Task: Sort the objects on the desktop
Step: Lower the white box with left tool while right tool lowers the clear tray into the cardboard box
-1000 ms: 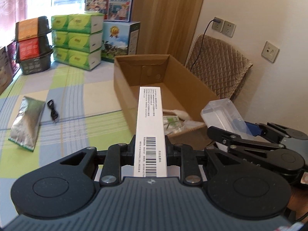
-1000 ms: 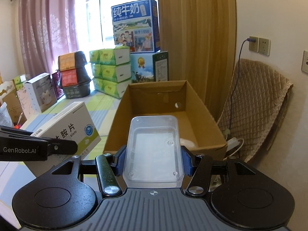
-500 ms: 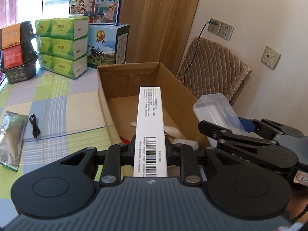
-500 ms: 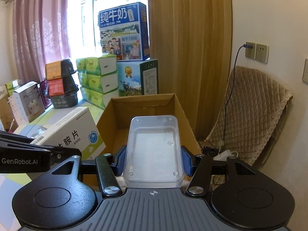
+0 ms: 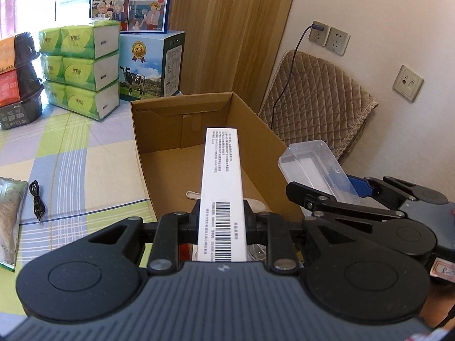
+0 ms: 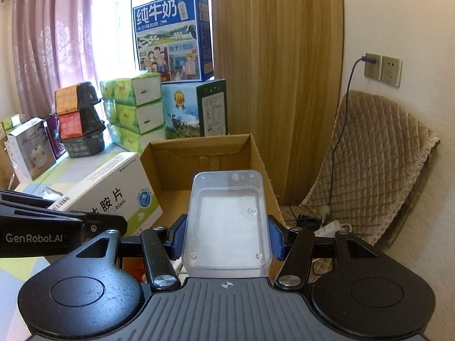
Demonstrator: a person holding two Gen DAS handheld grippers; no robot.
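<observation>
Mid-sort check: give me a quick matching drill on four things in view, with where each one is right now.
Things:
1. white medicine box
2. clear plastic container
3. black cable
4. cardboard box

Places:
A. loose on the checked tablecloth
B. clamped in the right gripper
C. open, ahead of both grippers
D. clamped in the left gripper

Pairs: 1-D, 2-B, 3-A, 4-C

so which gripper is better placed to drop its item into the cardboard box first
Probably the left. The left gripper holds the white carton already pointing over the cardboard box opening. The right gripper, gripping the clear plastic container, sits nearer the box's right wall.
</observation>
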